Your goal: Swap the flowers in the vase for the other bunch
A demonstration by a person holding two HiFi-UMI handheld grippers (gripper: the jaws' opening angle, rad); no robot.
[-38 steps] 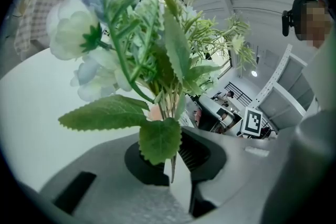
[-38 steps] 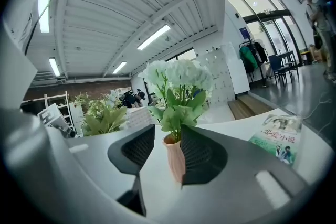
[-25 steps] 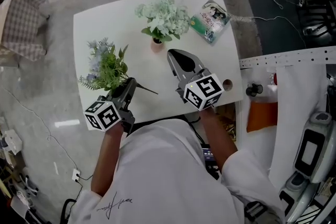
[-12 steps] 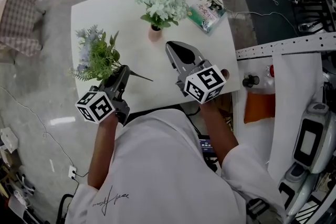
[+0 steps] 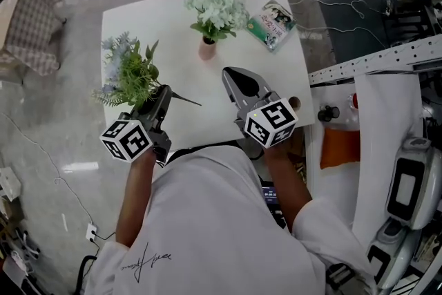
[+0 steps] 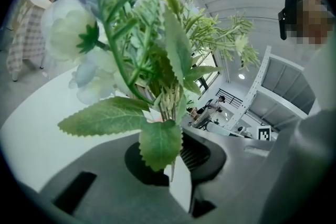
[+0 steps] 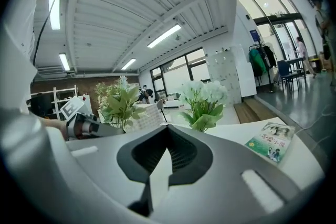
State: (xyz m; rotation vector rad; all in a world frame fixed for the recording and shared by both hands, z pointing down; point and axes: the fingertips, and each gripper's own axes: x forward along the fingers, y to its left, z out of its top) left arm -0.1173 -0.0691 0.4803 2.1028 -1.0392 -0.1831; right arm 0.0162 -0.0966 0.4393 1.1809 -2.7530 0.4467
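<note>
White table (image 5: pixel 138 10) on a grey polished floor, workshop clutter around it.

Head view: the pink vase (image 5: pixel 206 50) is standing toward the far edge, still carrying the white flowers (image 5: pixel 217 10). A booklet (image 5: pixel 274 24) is lying to its right. My left gripper (image 5: pixel 163 94) is holding the blue-and-green bunch (image 5: pixel 130 74) near the table's left side. A second ago that bunch was sitting lower, close to the table; now it is riding clear of the surface, heads tilting up and away from me. My right gripper (image 5: pixel 233 74) is hovering near the middle of the table, pointing toward the vase and well short of it.

Left gripper view: my jaws are pressing on the stems (image 6: pixel 167 107) – narrow gap, stems filling it. A serrated leaf (image 6: pixel 160 145) is hanging over the throat. Grip is looking firm, with the blooms fanning above.

Right gripper view: my jaws are closed together with nothing between them. The white flowers are showing dead ahead over the gripper body, the vase itself hidden behind it. The booklet is to the right, the left gripper and its bunch to the left.

Reading: the replacement bunch is now lifted and ready, but the vase is still occupied. I judge the swap barely begun – my right jaws need opening and the white flowers pulling out before anything goes in.
</note>
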